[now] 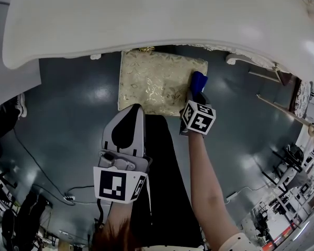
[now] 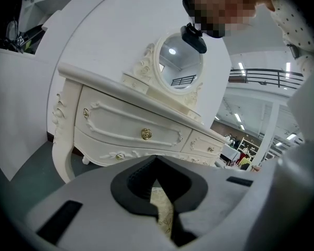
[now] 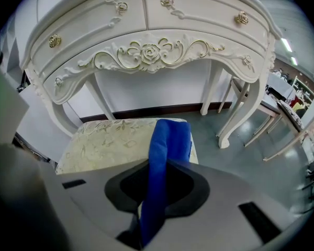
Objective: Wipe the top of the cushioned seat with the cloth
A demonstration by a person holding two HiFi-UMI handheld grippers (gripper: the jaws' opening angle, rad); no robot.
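The cushioned seat (image 1: 152,82) has a pale gold floral top and stands on the floor, half under a white dressing table (image 1: 146,20). My right gripper (image 1: 197,91) is shut on a blue cloth (image 1: 198,80) at the seat's right edge. In the right gripper view the cloth (image 3: 165,150) runs up between the jaws and drapes onto the seat (image 3: 107,140) near its right side. My left gripper (image 1: 132,109) hangs back by the seat's near edge, jaws shut and empty. In the left gripper view, a sliver of the seat (image 2: 162,203) shows between the jaws of my left gripper (image 2: 159,192).
The dressing table's carved front and legs (image 3: 146,54) stand right behind the seat. White chairs (image 1: 295,95) are at the right. Cables (image 1: 47,171) trail over the dark floor at the left. The person's dark trousers (image 1: 165,182) are just behind the seat.
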